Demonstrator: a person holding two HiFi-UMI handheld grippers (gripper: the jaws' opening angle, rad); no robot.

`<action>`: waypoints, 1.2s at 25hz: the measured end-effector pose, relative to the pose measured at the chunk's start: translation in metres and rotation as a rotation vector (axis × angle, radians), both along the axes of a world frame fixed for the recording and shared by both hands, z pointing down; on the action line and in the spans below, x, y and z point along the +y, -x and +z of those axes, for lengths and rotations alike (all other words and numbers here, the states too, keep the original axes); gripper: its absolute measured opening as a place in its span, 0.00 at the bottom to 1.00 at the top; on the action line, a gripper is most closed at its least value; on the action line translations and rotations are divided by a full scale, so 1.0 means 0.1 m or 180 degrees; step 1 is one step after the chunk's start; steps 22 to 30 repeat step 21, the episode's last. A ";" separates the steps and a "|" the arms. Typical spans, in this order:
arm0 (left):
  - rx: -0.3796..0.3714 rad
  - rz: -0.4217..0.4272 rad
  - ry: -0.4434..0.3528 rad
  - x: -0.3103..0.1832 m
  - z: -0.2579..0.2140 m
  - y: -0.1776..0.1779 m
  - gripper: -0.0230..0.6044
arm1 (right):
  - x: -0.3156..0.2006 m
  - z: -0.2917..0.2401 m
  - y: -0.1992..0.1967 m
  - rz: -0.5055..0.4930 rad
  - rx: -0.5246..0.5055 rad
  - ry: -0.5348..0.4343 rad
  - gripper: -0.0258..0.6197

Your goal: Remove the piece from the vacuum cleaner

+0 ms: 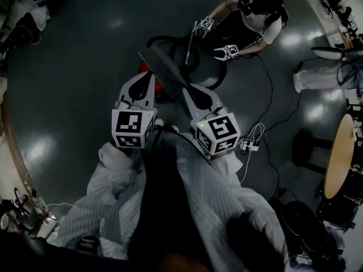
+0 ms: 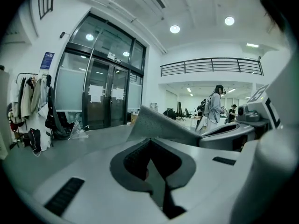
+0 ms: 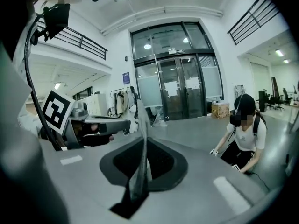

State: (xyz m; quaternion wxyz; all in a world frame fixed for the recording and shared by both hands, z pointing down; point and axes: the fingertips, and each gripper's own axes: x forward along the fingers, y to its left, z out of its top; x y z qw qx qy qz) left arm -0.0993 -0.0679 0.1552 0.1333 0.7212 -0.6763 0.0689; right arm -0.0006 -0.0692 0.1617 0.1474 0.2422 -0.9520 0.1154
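My right gripper (image 1: 190, 90) is shut on a flat dark grey piece (image 1: 161, 64), which sticks out up and to the left over the red vacuum cleaner (image 1: 168, 93) on the floor. In the right gripper view the piece (image 3: 140, 171) stands edge-on between the closed jaws of the right gripper (image 3: 142, 146). My left gripper (image 1: 144, 77) hovers just left of the piece, shut with nothing in it. From the left gripper view its jaws (image 2: 150, 143) meet, and the grey piece (image 2: 161, 125) shows beyond them, coming from the right gripper (image 2: 233, 134).
Another person (image 1: 252, 16) crouches at the far side with two grippers on a dark vacuum cleaner (image 1: 201, 61). A power strip with cables (image 1: 249, 145) lies on the floor to my right. Further right stand a stool (image 1: 309, 146) and a round wooden table (image 1: 339, 152).
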 end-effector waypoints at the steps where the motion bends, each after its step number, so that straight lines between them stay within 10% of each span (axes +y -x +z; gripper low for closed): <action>1: -0.0004 -0.0017 -0.0009 -0.02 -0.06 0.04 0.04 | -0.02 -0.06 0.05 -0.0022 -0.0011 0.0003 0.08; 30: -0.0030 -0.0192 -0.0102 0.21 -0.38 0.37 0.04 | 0.20 -0.38 0.50 -0.0286 0.0016 -0.0062 0.08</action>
